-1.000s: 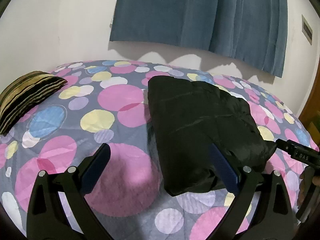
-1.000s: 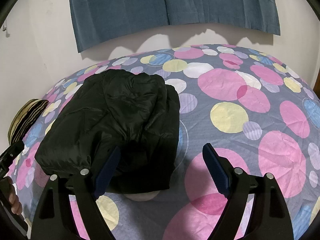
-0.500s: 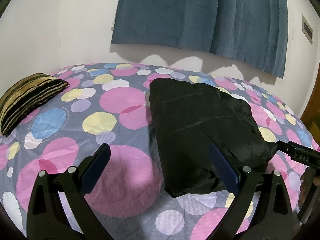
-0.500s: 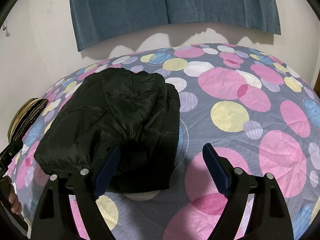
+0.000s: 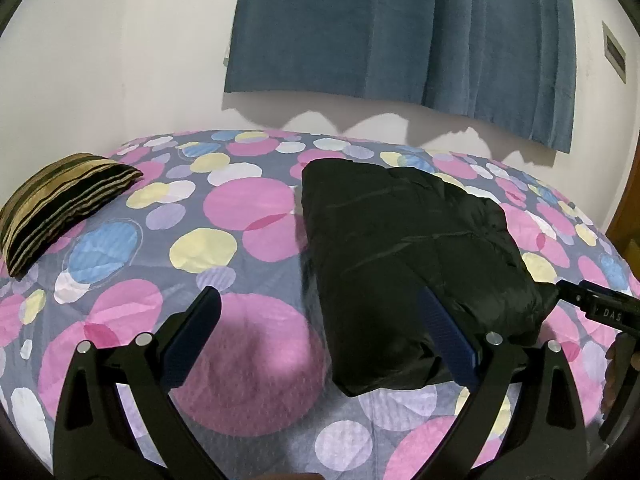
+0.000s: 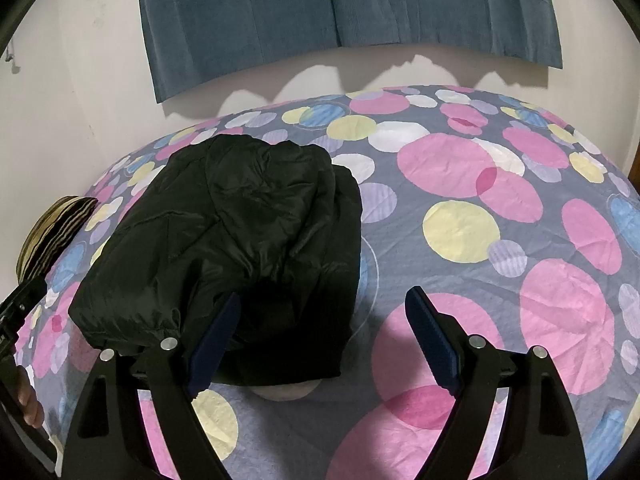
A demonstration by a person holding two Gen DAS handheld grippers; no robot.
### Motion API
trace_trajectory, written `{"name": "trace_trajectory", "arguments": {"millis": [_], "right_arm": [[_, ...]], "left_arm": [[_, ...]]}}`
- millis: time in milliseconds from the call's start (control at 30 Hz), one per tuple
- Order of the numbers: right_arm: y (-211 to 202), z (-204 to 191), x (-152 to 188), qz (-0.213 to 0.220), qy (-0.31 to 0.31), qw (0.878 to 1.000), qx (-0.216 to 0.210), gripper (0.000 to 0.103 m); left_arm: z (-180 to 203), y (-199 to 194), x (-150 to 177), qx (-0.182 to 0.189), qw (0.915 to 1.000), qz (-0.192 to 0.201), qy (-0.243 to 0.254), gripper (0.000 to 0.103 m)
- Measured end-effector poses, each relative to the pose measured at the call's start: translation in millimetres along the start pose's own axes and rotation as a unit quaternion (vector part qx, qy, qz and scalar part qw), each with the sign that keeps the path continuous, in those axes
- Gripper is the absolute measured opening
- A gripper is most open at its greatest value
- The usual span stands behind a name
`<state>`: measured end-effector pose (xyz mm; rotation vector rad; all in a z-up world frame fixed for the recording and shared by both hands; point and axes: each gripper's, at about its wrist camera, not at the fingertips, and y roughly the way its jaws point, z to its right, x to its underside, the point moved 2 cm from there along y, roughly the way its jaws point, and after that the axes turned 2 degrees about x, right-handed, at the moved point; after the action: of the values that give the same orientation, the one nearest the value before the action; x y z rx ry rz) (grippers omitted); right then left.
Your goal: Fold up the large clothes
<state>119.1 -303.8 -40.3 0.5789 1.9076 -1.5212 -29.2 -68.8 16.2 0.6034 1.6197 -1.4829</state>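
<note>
A black padded jacket (image 5: pixel 404 256) lies folded into a thick bundle on the bed; it also shows in the right wrist view (image 6: pixel 240 248). My left gripper (image 5: pixel 320 340) is open and empty, held above the bed at the jacket's near left corner. My right gripper (image 6: pixel 324 340) is open and empty, held over the jacket's near right corner. Neither gripper touches the jacket. The right gripper's body shows at the far right of the left wrist view (image 5: pixel 600 308).
The bed has a grey cover with pink, yellow and blue circles (image 5: pixel 248 360). A striped brown pillow (image 5: pixel 60 208) lies at the bed's left end. A blue curtain (image 5: pixel 400 32) hangs on the white wall behind. A wooden door edge (image 5: pixel 628 200) is at the right.
Both grippers have risen and drawn back slightly from the jacket; the bed and jacket sit lower in view. Both stay open. The jacket has not moved.
</note>
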Motion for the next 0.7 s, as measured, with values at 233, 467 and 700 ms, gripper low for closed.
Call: {"name": "trace_trajectory", "arguments": {"millis": [233,467,700], "right_arm": [[-0.4,-1.0,0.2,0.0,0.0,1.0,0.001,0.083],[1.2,-2.3,1.1,-0.002,0.0,1.0,0.0,0.083],[4.2,-0.9,3.3,-0.005,-0.003,1.0,-0.003,0.083]], "left_arm": [[0.1,-0.2,-0.2,0.001,1.0,0.002,0.002,0.098],[-0.9,-0.1,0.0,0.0,1.0,0.002,-0.002,0.1],[1.6,-2.3,0.1,0.005,0.9999,0.012,0.003,0.1]]}}
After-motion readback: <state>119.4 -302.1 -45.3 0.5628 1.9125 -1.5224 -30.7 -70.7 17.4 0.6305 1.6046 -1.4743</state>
